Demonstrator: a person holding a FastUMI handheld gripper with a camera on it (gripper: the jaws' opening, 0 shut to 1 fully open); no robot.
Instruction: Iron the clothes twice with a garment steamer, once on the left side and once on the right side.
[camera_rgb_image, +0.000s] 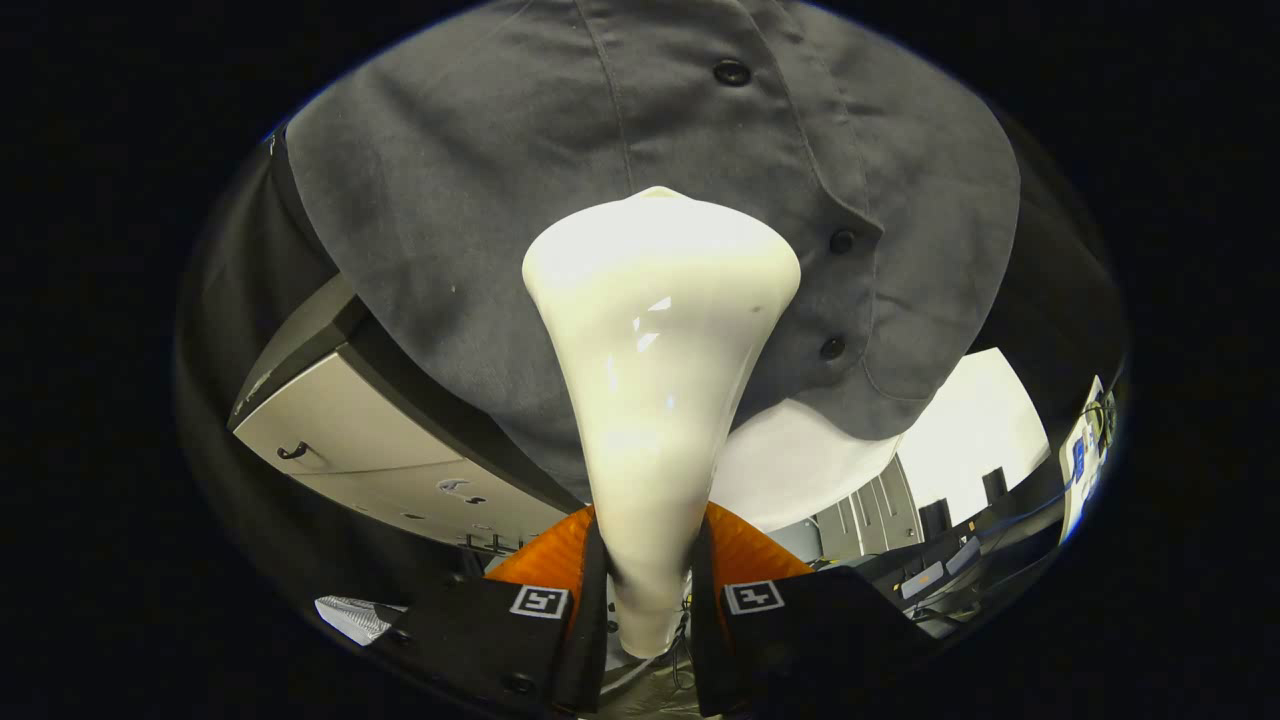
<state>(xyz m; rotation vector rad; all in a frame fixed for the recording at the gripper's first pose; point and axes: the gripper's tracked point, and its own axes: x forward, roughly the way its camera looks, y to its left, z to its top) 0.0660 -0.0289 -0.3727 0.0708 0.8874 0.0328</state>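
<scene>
Beyond the tool, a pale cabinet (400, 470) with a dark hook is seen to one side, and a cluttered desk (960, 570) to the other. The tool (648, 590) is clamped on the narrow handle of a cream garment steamer (655, 380), both fingers (590, 600) pressed against it. The steamer's wide head is set against a grey buttoned shirt (480, 200) hung straight ahead, beside its button placket.

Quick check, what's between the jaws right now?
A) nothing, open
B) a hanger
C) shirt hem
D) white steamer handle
D: the white steamer narrows to a handle pinched on both sides by the gripper, its head up against the grey button shirt.
</scene>
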